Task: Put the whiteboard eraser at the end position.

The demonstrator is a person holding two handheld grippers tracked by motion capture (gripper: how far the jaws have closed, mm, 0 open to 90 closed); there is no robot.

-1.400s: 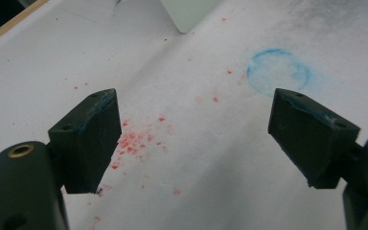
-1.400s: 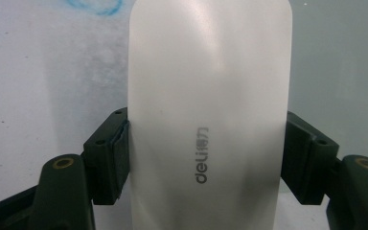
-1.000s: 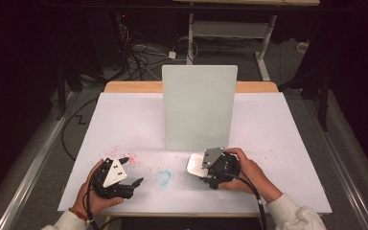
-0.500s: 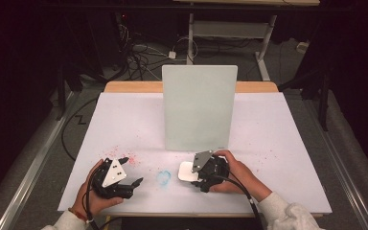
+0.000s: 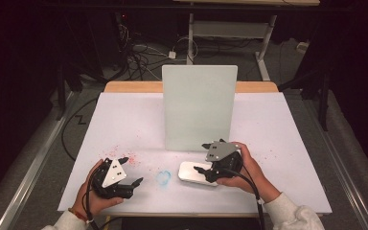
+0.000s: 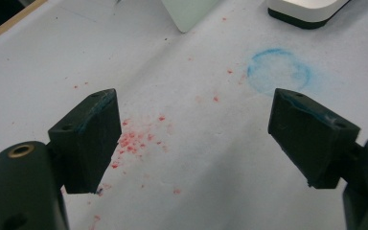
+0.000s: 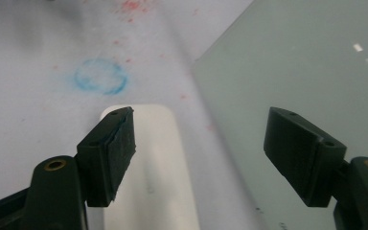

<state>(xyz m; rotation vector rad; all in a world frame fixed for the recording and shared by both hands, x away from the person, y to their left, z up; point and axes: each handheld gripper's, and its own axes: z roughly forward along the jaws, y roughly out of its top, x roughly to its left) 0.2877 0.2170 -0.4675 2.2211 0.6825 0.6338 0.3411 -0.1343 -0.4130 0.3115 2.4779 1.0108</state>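
- Where the left gripper rests at the counter's near-left, held in the person's left hand, its jaws stand wide apart with nothing between them.
- Seen from the left gripper view, those jaws frame bare white counter covering speckled with red crumbs, and a blue ring mark lies just beyond the right-side jaw.
- The right gripper, held in the right hand, is also spread wide and grips nothing.
- From the right gripper view, one jaw overlaps the end of a flat white rounded block; whether it touches cannot be told. The other jaw stands before the pale green upright panel, contact also not determinable.
- The white block lies flat on the counter, just beside the blue ring and near the panel's foot.
- The panel stands upright at mid-counter, its lower edge close behind the right gripper.
- Red specks scatter just beyond the left gripper; a fainter patch shows to the far right.
- Open covering extends left and right of the panel toward the counter's wooden far edge.
- Both grippers sit close to the near edge; they are well apart from each other, with the ring mark between.
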